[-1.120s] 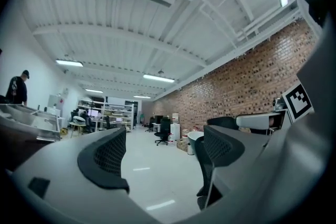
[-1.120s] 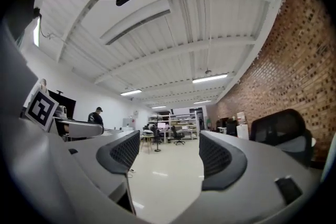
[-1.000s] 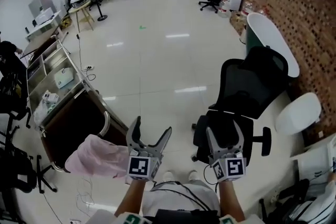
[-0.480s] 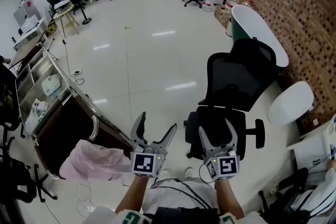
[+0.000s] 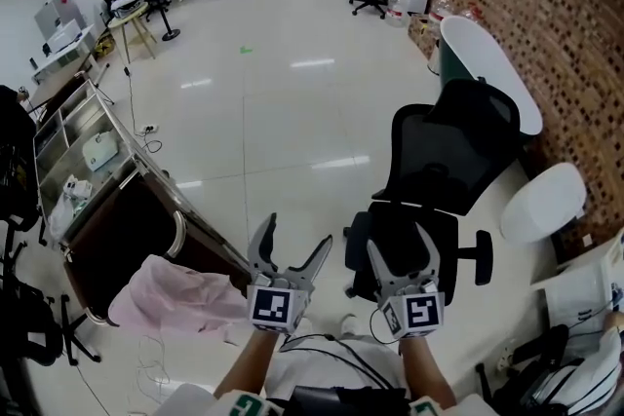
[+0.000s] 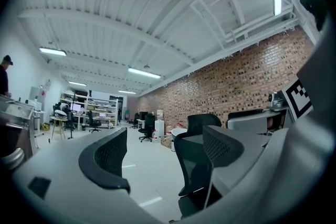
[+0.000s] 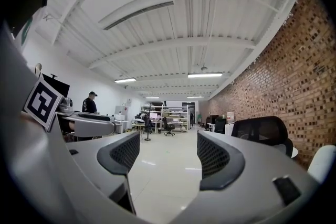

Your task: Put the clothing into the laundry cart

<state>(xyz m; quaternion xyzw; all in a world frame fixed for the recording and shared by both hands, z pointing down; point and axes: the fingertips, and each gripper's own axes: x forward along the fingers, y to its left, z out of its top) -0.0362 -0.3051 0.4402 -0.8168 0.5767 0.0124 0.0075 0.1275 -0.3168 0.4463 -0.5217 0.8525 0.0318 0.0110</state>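
A pale pink garment (image 5: 174,297) lies over the near end of the laundry cart (image 5: 179,231), a metal frame with a dark brown bag. My left gripper (image 5: 295,235) is held up just to the right of the garment, apart from it. Its jaws are open and nothing is between them. My right gripper (image 5: 400,243) is beside it, over the seat of a black office chair (image 5: 450,156), and is also open and empty. In the left gripper view the left gripper (image 6: 165,152) frames that chair (image 6: 195,162). In the right gripper view the right gripper (image 7: 170,157) shows only bare floor between its jaws.
A metal shelf trolley (image 5: 86,143) stands beyond the cart at the left. A green-and-white tub (image 5: 487,63) and a white chair (image 5: 542,204) stand along the brick wall at the right. Cables trail on the floor near my feet. A person (image 7: 90,103) stands by a desk.
The head view has swung slightly. Both grippers stay raised and open in front of me, and the pink garment stays on the cart's near end.
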